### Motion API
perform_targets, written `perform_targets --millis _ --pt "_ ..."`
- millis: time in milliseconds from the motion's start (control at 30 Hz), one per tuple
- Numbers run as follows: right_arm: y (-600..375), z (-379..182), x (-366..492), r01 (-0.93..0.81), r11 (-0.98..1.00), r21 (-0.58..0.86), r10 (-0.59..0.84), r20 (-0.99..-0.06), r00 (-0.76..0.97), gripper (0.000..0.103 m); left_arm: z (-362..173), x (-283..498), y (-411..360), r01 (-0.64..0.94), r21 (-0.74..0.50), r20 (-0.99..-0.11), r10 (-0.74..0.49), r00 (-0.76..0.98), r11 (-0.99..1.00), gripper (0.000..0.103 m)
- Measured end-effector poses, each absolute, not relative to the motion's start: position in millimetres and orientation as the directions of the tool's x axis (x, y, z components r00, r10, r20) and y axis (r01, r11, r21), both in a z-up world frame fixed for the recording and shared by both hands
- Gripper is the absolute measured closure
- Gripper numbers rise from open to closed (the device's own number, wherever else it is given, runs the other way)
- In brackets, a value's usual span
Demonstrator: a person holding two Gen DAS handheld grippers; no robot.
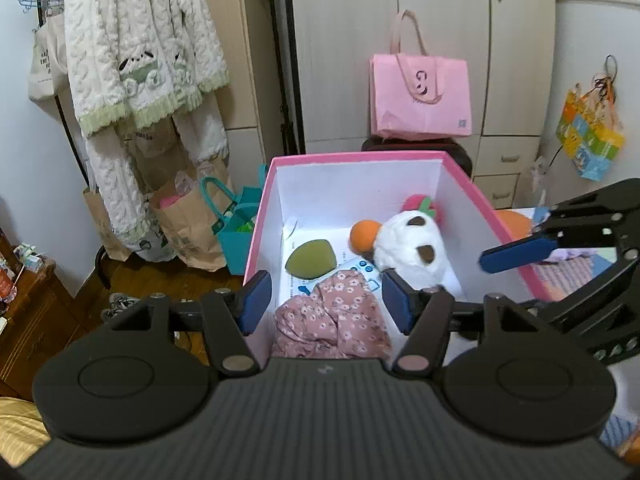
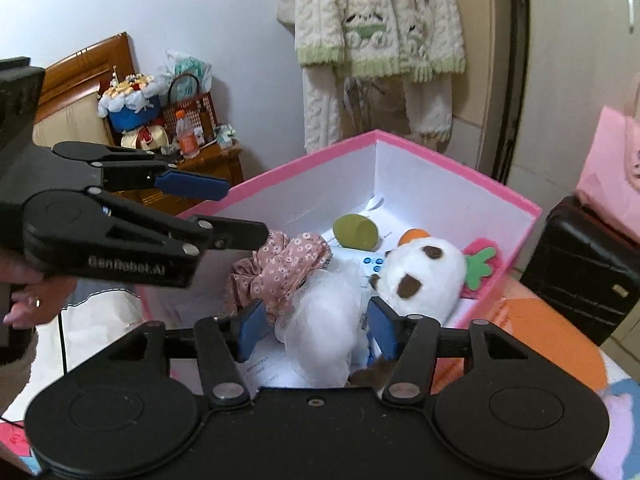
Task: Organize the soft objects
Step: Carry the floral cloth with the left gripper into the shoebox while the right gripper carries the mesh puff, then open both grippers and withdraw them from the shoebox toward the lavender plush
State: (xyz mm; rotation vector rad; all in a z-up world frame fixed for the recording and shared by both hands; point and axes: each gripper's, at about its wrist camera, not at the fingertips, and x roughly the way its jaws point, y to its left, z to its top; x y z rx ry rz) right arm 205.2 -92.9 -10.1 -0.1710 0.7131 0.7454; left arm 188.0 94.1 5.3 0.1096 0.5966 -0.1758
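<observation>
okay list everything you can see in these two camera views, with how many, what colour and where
box: one, pink outside, white inside, centre
plush toy: one, white with brown patches, in box
floral cloth: one, pink, in box, near side
sponge: one, olive green, box floor
white mesh puff: one, in box, between right gripper's fingers
tote bag: one, pink, by wardrobe
knit garments: cream and green, hanging
left gripper: black, blue pads, open
right gripper: black, blue pads, open

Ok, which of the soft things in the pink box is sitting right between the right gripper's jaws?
The white mesh puff. The pink floral fabric scrunchie lies beyond it to the left, and the white plush toy to the right.
</observation>
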Motion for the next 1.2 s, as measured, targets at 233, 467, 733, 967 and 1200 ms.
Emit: perform_targets --millis 233,467,733,967,1200 --pt "-126 15 159 -0.647 0.759 0.073 0.547 -0.612 0.571 0.039 33 148 93 0.269 0.034 -0.548 -0.207 0.81 0.963 0.038" --pt "-149 31 111 -0.634 0.773 0.03 0.519 -0.605 0.604 0.037 55 107 84 0.394 -0.043 -0.573 -0.345 0.743 0.918 0.033" --pt "-175 36 70 -0.597 0.802 -0.031 0.467 -0.593 0.657 0.033 59 70 48 0.499 -0.002 -0.615 -0.395 0.683 0.867 0.033" --pt "-199 26 50 -0.552 0.832 -0.054 0.416 -0.597 0.686 0.03 60 52 0 0.596 0.104 -0.622 -0.416 0.664 0.796 0.032" --pt "-231 12 56 -0.501 0.865 -0.031 0.388 -0.59 0.708 0.027 53 73 -42 0.669 0.064 -0.635 -0.487 0.6 0.741 0.032"
